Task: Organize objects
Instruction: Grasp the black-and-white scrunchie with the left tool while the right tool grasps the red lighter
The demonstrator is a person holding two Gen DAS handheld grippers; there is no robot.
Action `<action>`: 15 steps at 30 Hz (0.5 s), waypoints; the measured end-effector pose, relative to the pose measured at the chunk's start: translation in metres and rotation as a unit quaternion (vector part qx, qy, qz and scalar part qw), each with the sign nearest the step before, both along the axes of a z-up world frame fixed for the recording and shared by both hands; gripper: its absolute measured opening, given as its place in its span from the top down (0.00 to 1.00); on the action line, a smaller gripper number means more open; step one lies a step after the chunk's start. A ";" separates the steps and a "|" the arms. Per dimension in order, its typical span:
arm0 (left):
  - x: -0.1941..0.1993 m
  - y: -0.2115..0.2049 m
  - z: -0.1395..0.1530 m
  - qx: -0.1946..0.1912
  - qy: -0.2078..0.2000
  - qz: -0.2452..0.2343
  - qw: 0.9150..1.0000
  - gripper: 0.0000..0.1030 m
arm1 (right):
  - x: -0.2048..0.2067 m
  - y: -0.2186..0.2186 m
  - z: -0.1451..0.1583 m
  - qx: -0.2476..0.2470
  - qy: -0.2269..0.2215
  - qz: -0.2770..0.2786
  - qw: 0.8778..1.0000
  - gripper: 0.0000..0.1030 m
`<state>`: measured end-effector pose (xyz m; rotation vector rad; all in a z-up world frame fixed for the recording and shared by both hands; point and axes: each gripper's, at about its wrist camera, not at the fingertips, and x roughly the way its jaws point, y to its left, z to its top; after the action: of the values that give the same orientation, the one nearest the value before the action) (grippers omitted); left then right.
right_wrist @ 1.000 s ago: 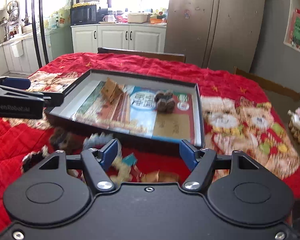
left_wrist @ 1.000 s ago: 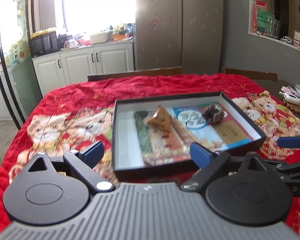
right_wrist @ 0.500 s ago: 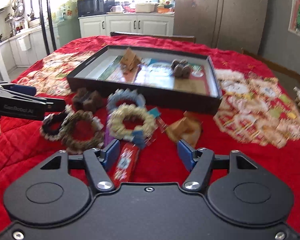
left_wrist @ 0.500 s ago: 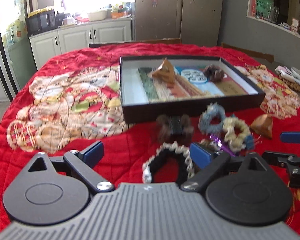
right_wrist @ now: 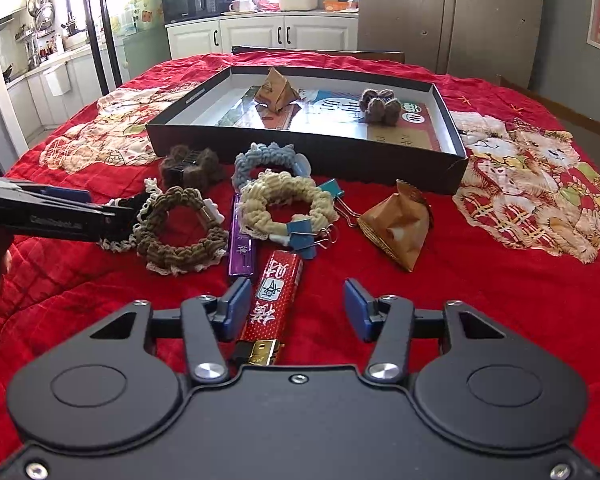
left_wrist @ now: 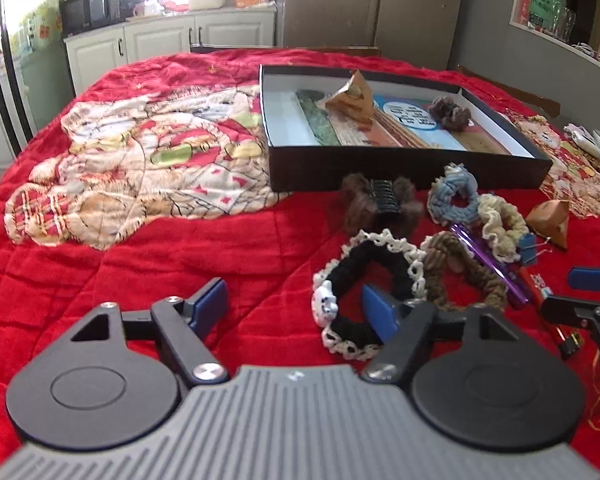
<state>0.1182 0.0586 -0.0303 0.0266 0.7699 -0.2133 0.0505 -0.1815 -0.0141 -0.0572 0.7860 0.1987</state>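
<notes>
On the red quilt, in front of a shallow black box (left_wrist: 404, 168) (right_wrist: 300, 156), lies a pile of small items. My left gripper (left_wrist: 294, 308) hangs low over a black scrunchie with white lace (left_wrist: 364, 276). Its jaws are closing, the right finger sits over the ring's hole, and the ring's left side lies between the pads, untouched. My right gripper (right_wrist: 296, 306) is closing around a red lighter (right_wrist: 276, 296), which lies nearer the left pad; the right pad is clear of it. The box holds a brown paper pyramid packet (right_wrist: 276, 90) and a brown fuzzy clip (right_wrist: 380, 106).
Also in the pile: a brown fuzzy claw clip (right_wrist: 190, 166), a blue scrunchie (right_wrist: 268, 160), a cream one (right_wrist: 288, 204), an olive one (right_wrist: 180, 236), a purple lighter (right_wrist: 242, 248), blue binder clips (right_wrist: 300, 232) and another pyramid packet (right_wrist: 396, 224). Chairs and kitchen cabinets stand behind.
Both grippers have dropped toward the pile in front of the box, which now fills the near view. Both pairs of jaws have narrowed, the right one around the red lighter.
</notes>
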 end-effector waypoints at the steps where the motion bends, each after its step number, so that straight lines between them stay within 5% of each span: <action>1: 0.000 -0.001 0.000 0.001 -0.001 0.000 1.000 0.23 | 0.000 0.000 -0.001 0.000 0.002 0.001 1.000 0.54; 9: -0.001 -0.008 0.001 0.007 -0.007 -0.003 1.000 0.54 | 0.001 0.008 -0.008 -0.005 0.010 0.018 1.000 0.65; 13: -0.001 -0.007 0.002 -0.007 -0.004 -0.007 1.000 0.79 | 0.002 0.004 -0.007 0.007 0.011 0.016 1.000 0.77; 15: 0.000 -0.006 0.002 -0.013 -0.001 -0.006 1.000 0.82 | 0.002 0.002 -0.007 0.013 0.013 0.016 1.000 0.77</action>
<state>0.1180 0.0529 -0.0282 0.0074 0.7646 -0.2340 0.0525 -0.1797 -0.0208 -0.0430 0.8083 0.2404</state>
